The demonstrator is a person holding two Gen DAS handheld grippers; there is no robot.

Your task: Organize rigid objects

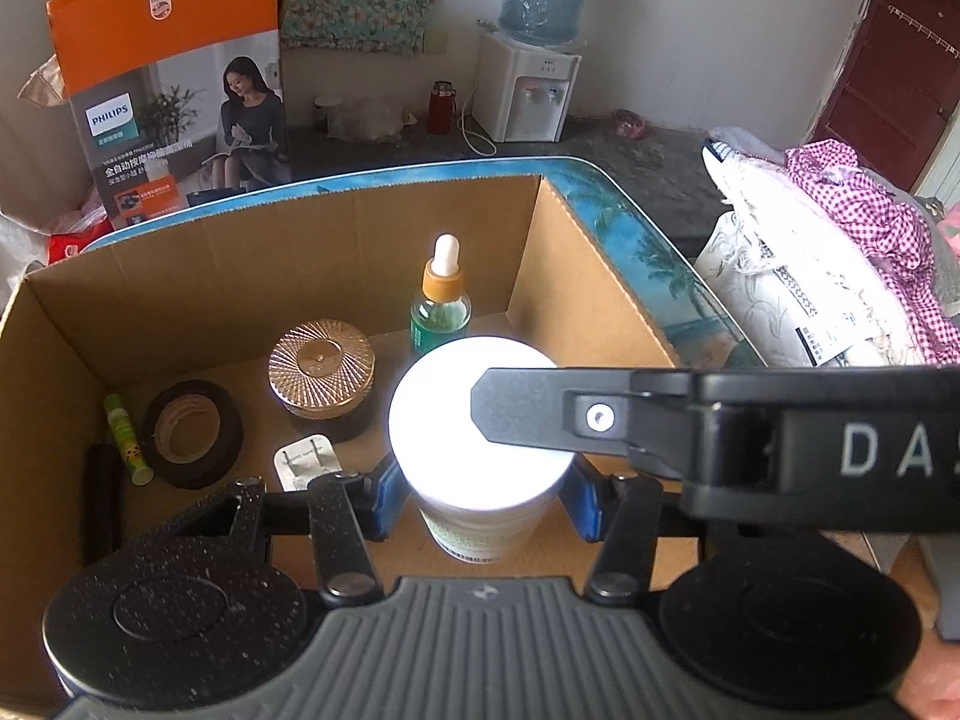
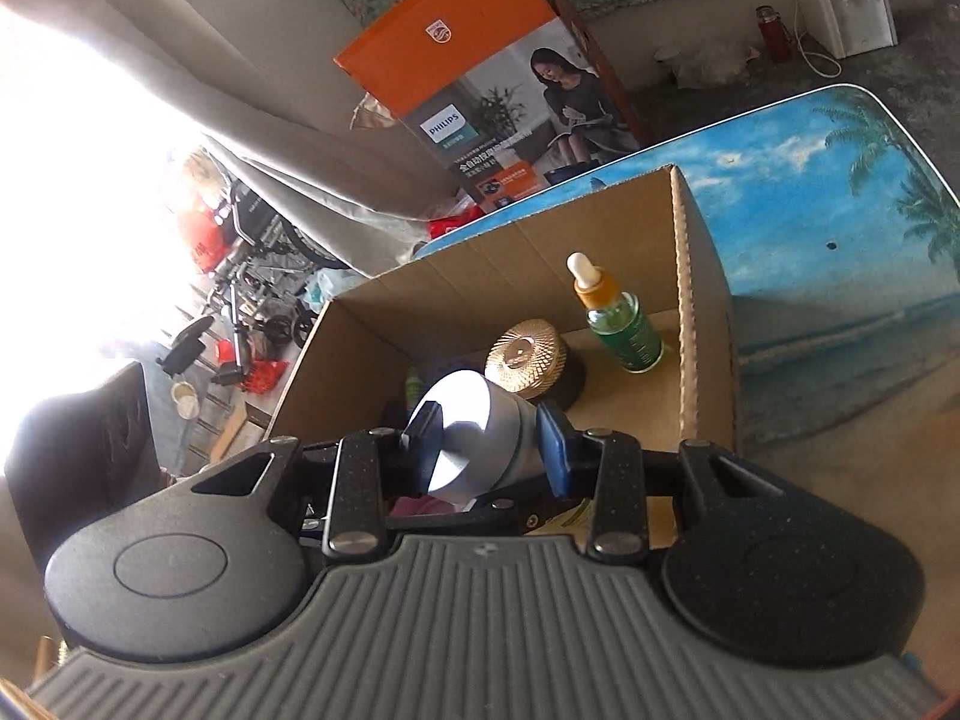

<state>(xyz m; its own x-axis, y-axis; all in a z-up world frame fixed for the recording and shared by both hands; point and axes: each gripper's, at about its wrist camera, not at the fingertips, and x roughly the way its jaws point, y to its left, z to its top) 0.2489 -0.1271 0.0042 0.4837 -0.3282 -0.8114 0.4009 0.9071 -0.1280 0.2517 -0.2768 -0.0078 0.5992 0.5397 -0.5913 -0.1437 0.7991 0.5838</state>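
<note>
So, left wrist view: your left gripper has its blue pads clamped on the body of the white-lidded jar, upright over the near part of the cardboard box. Jar looks rigid, smooth, prob slippery; grip low on the body, not the lid. Box holds dropper bottle, gold-lidded jar, tape roll, green tube, plug adapter. Right wrist view: right gripper pinches the lid w/ narrow claw, near the box's front wall.
</note>
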